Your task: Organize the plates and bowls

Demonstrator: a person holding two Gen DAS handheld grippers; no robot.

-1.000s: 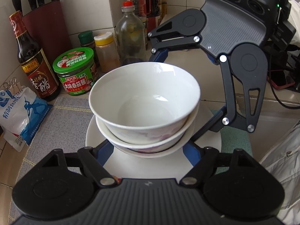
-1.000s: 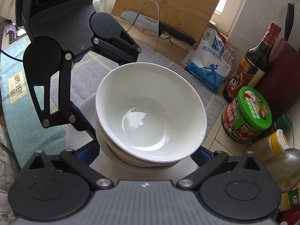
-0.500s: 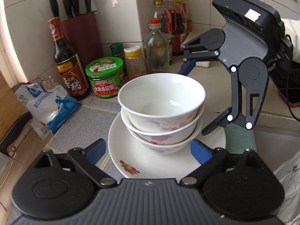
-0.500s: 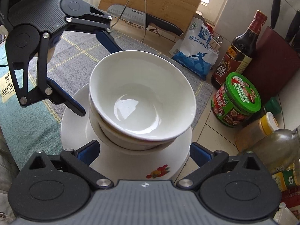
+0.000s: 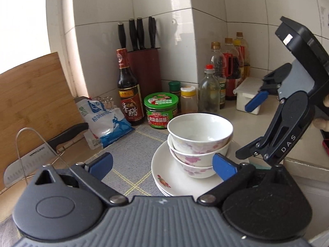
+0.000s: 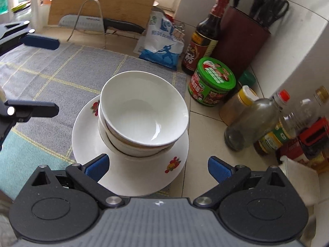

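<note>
A stack of white floral bowls [image 5: 198, 142] sits on a stack of white plates [image 5: 174, 181] at the edge of the grey mat. The same bowls [image 6: 144, 117] and plates [image 6: 133, 164] show in the right wrist view. My left gripper [image 5: 162, 164] is open and empty, pulled back in front of the stack. My right gripper [image 6: 157, 166] is open and empty, above and short of the plates. The right gripper also shows at the right of the left wrist view [image 5: 253, 127]. The left gripper shows at the left edge of the right wrist view [image 6: 41, 74].
A green-lidded jar [image 5: 161, 110], a dark vinegar bottle [image 5: 128, 90], a knife block [image 5: 144, 70], several oil and spice bottles [image 5: 209, 90] and a white box [image 5: 248, 95] stand behind the stack. A salt bag [image 5: 104, 121], a cleaver on a wire stand [image 5: 39, 154] and a cutting board [image 5: 33, 100] are at the left.
Both grippers have drawn back and up from the stack, which stays on the mat. The jaws stay open and empty; the bowls now look smaller and farther.
</note>
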